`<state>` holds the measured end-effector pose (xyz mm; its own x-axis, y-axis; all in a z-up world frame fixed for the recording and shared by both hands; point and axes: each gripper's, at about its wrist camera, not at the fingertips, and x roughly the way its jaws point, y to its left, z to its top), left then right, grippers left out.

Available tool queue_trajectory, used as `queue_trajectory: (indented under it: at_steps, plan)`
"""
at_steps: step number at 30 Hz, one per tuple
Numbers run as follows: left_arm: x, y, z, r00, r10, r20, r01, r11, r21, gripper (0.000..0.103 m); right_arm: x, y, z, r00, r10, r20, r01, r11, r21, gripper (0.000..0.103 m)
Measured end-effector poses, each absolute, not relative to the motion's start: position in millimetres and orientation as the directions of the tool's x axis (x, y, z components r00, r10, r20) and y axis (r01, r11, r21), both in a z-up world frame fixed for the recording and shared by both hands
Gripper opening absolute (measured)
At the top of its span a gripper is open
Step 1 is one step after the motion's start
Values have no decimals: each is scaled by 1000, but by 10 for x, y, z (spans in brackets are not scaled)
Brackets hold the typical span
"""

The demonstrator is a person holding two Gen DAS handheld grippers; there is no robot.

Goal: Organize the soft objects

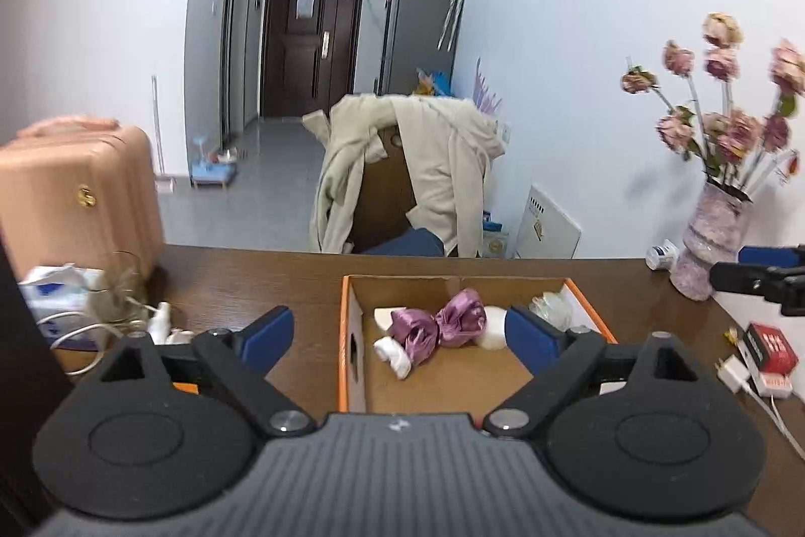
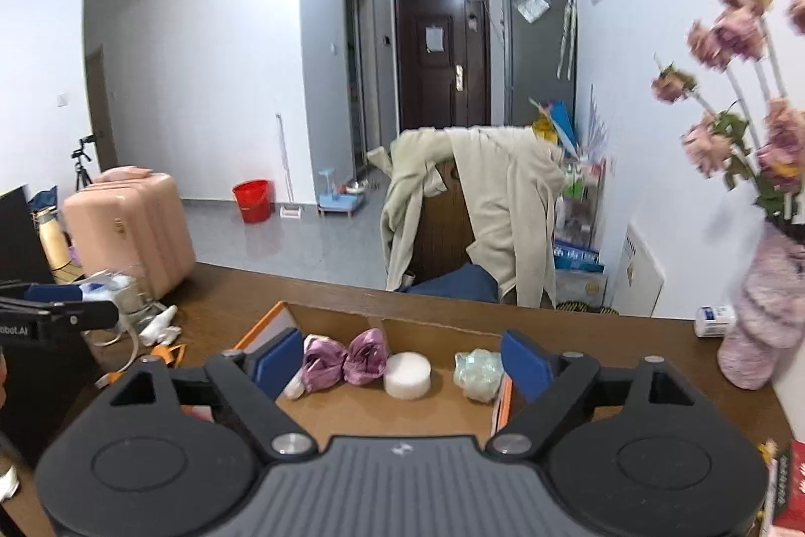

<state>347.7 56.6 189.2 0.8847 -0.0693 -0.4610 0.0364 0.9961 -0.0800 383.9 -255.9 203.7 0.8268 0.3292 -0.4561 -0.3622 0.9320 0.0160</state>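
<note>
An orange-rimmed cardboard box (image 1: 344,335) (image 2: 417,325) stands open on the brown desk. In it lie a purple satin bow (image 1: 443,325) (image 2: 347,358), a white round pad (image 1: 495,330) (image 2: 407,376), a white rolled piece (image 1: 395,356) (image 2: 294,388) and a pale crumpled wad (image 1: 551,305) (image 2: 478,373). My left gripper (image 1: 401,328) hangs above the box's near side, open, nothing between its blue pads. My right gripper (image 2: 402,360) hovers likewise over the box, open and empty. Each wrist view catches part of the other gripper at its edge.
A vase of pink flowers (image 1: 714,245) (image 2: 759,325) stands at the desk's right by the wall, a small white bottle (image 1: 661,255) beside it. A red box (image 1: 770,351) and a charger lie at the right; cables and a tissue pack (image 1: 65,300) at the left. Behind the desk: a coat-draped chair (image 1: 412,174) and a pink suitcase (image 1: 75,205).
</note>
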Motion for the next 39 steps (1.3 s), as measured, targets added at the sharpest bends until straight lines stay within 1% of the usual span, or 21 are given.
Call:
queue_trajectory:
  at_steps: [1,3,5,7,10,12,17,19,21,24,29,31,36,39]
  plan:
    - [3336,561,1884,893,-62,-445,32,997,-75,92,3670,-2590,2033,832,334,-444,-368,930,11,86]
    - [3015,568,1848,916,-55,-397,34,998,-60,97,3320,-2625,1979,842,353,-409,-392,920,-12,88]
    - [2716,562,1762,939,-22,-342,12,999,-32,99,3005,-2644,1902,844,376,-382,-417,908,-29,89]
    - [2444,550,1647,951,13,-310,-14,1000,-1,99,2730,-2625,1800,850,380,-365,-430,901,-63,89]
    - [2040,541,1455,962,16,-272,-14,1000,11,101,2326,-2599,1558,873,356,-334,-415,902,-123,89]
    - [1778,514,1276,965,12,-264,-11,1000,4,102,2070,-2600,1339,874,360,-325,-418,899,-128,90]
    - [1298,450,797,954,-39,-296,39,999,-7,103,1601,-2561,687,863,364,-349,-419,903,-94,91]
    - [1219,448,675,951,-45,-305,42,999,-19,103,1453,-2532,443,867,347,-357,-404,909,-98,91]
    - [1263,420,607,942,-61,-331,64,998,-4,103,1419,-2499,308,855,349,-383,-407,910,-80,91]
    - [1410,389,557,936,-42,-349,55,998,28,103,1455,-2466,259,844,354,-402,-409,911,-58,91]
    - [1696,403,427,916,-56,-397,49,998,-27,103,1638,-2452,283,842,366,-396,-399,917,-1,89]
    - [1819,397,371,906,-57,-418,46,998,-37,103,1811,-2470,295,851,342,-399,-371,929,5,88]
    - [2159,293,269,879,-97,-467,85,995,-46,103,2392,-2647,204,851,239,-468,-249,968,41,77]
    - [2384,174,257,866,-134,-482,122,991,-55,103,2708,-2718,142,837,211,-504,-226,974,31,75]
